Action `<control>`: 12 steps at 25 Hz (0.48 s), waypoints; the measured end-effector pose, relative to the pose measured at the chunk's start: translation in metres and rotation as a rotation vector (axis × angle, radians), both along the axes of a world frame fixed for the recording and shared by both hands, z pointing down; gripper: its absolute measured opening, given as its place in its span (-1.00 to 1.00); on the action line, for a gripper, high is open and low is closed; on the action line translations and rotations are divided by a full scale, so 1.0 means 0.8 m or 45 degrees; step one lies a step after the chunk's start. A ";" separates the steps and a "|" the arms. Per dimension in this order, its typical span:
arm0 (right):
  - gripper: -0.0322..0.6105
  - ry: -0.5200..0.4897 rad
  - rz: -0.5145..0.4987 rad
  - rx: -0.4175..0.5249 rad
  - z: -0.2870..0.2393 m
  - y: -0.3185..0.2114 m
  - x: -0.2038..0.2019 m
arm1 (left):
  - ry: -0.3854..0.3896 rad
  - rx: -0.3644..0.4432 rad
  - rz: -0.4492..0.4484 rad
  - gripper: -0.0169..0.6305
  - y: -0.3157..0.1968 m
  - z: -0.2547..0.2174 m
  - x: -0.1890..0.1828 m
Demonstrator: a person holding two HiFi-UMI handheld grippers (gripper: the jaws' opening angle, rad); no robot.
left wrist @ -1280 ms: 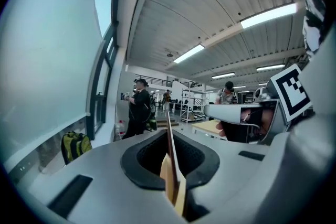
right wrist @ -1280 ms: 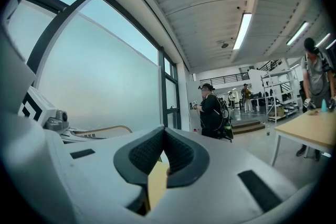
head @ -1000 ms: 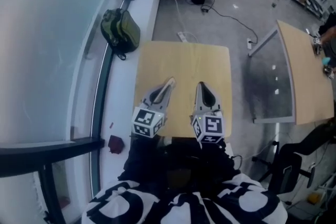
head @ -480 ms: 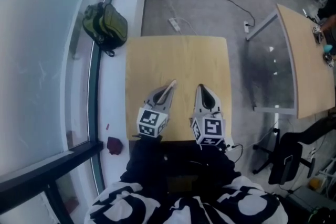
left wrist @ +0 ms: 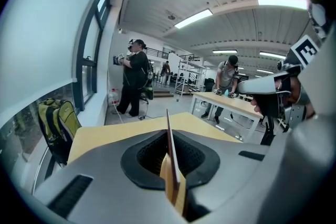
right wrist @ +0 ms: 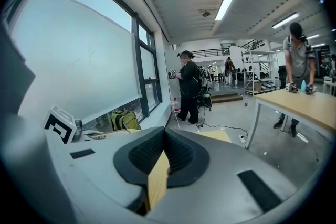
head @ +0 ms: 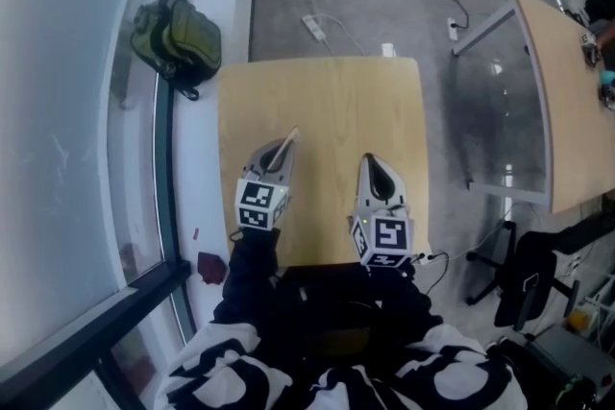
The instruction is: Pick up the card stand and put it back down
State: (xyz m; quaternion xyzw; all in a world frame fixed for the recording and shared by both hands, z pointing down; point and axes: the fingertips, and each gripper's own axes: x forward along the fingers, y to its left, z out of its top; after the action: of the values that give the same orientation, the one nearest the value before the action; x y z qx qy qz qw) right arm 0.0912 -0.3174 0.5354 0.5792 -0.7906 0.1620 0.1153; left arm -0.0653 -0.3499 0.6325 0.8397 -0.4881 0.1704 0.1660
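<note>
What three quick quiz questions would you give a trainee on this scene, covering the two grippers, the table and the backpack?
1. True or false: the left gripper has its jaws together with nothing between them.
2. Pick one: the green backpack lies A) on the wooden table, B) by the window, off the table's far left corner, C) between the two grippers.
3. Fill the gap: in the head view, the left gripper and the right gripper both hang over the ___ half of the wooden table, counted from the person.

Key: 1 true. 2 B. 3 near.
</note>
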 end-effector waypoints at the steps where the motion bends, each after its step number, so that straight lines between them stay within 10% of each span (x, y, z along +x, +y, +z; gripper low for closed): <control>1: -0.82 -0.001 0.003 -0.004 0.003 -0.004 0.000 | 0.002 0.002 0.023 -0.88 -0.009 0.003 -0.003; 12: -0.82 0.004 0.004 -0.053 0.040 -0.041 -0.002 | 0.101 0.002 0.326 -0.88 -0.101 0.019 0.010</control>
State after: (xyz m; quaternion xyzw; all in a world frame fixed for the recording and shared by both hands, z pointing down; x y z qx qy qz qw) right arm 0.0899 -0.3499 0.5671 0.5782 -0.7860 0.1776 0.1283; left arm -0.0570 -0.4305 0.6480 0.9014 -0.3702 0.1563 0.1615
